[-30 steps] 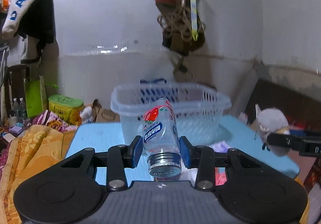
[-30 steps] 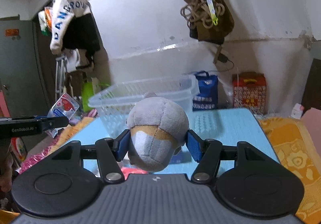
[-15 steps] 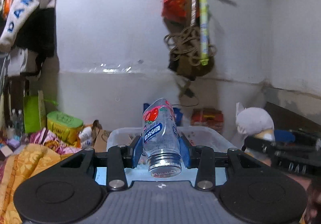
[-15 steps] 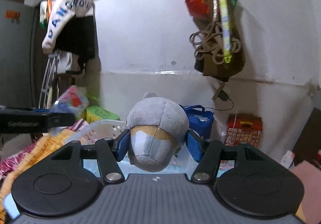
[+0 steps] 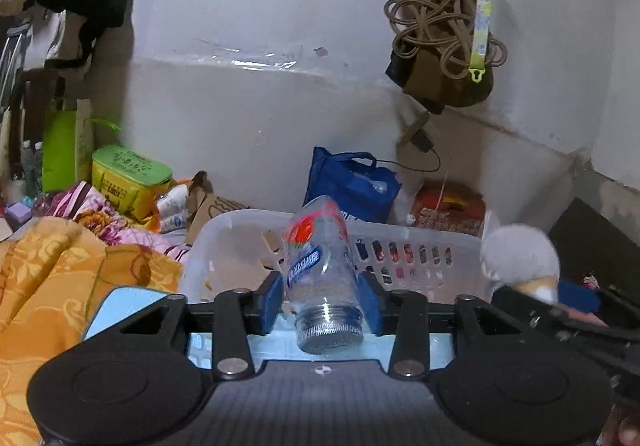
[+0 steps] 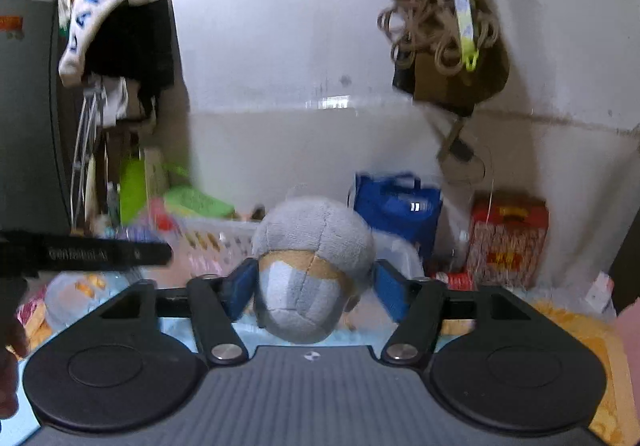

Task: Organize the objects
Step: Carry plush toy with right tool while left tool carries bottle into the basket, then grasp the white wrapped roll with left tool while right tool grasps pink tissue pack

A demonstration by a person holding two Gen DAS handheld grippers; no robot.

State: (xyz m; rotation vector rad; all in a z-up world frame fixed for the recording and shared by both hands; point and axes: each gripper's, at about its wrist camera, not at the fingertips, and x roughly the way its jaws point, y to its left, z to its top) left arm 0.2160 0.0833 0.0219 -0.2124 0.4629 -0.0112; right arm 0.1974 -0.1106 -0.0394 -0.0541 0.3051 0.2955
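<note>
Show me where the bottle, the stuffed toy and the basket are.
bottle [image 5: 320, 266]: left wrist view, on its clear body with the label.
stuffed toy [image 6: 312, 266]: right wrist view, on its grey front.
basket [image 5: 420, 240]: left wrist view, on the far rim.

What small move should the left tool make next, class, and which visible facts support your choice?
Probably carry the clear bottle a little forward over the white plastic basket. The left tool grips the bottle cap-end toward the camera, and the basket's open top sits just beyond it. The right tool likewise holds a grey plush toy, near that basket.
</note>
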